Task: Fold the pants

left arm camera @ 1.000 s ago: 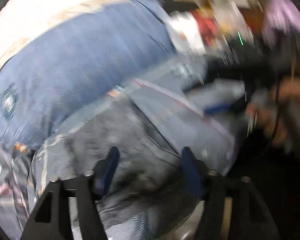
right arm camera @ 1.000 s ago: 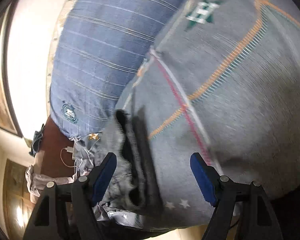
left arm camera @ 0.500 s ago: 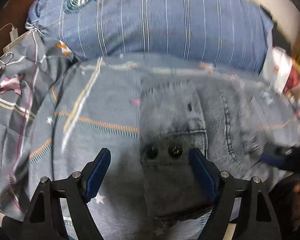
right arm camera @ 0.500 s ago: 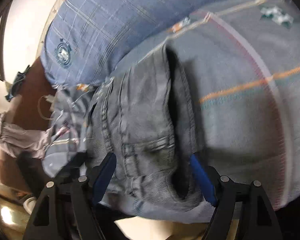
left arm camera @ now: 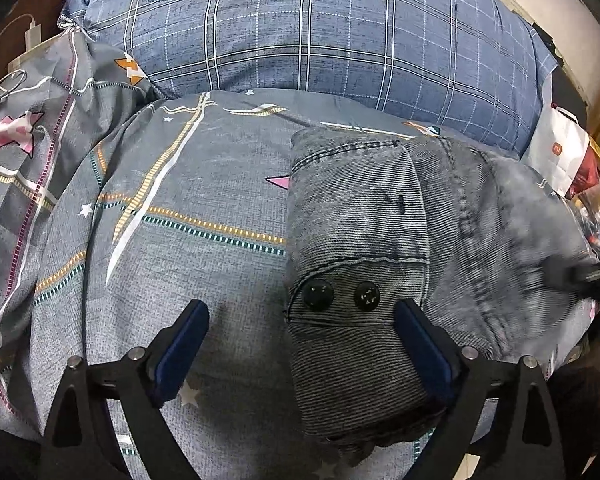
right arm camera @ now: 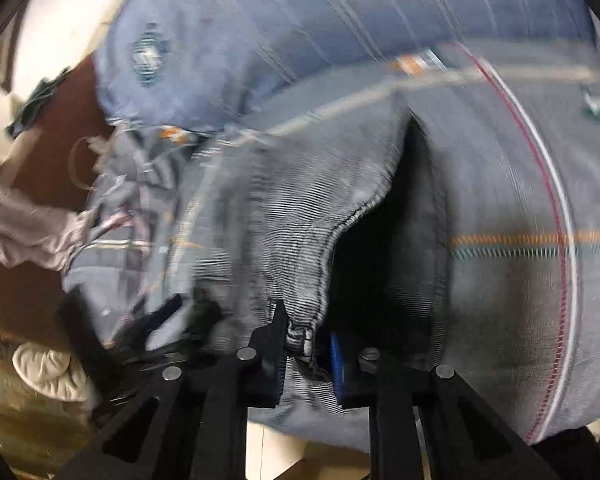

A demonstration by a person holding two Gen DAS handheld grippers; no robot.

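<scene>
Two grippers work on one pair of grey denim pants (left arm camera: 360, 248), which lies on the patterned grey bedcover (left arm camera: 172, 208) in front of a blue plaid pillow (left arm camera: 320, 32). We judge the fold to be well along but not finished: in the left wrist view the pants already form a narrow, thick stack with the waistband and its two black buttons (left arm camera: 342, 295) on top, while more denim spreads loosely to the right.

Our left gripper (left arm camera: 300, 344) hangs with its jaws wide apart, holding nothing; the near end of the stack sits between its fingers, close against the right one. Our right gripper (right arm camera: 306, 346) has its jaws drawn together on a seamed edge of the pants (right arm camera: 300, 264), and the cloth rises from the bedcover there, leaving a dark hollow beneath. What seems left is to lay that lifted part over or flat and square the bundle.

Much is hard to read. The right wrist view is smeared by motion, so we cannot tell which part of the pants is pinched. The legs and hems do not show clearly anywhere. In the left wrist view, the right gripper (left arm camera: 580, 276) is only a dark blur at the frame's right edge.
</scene>
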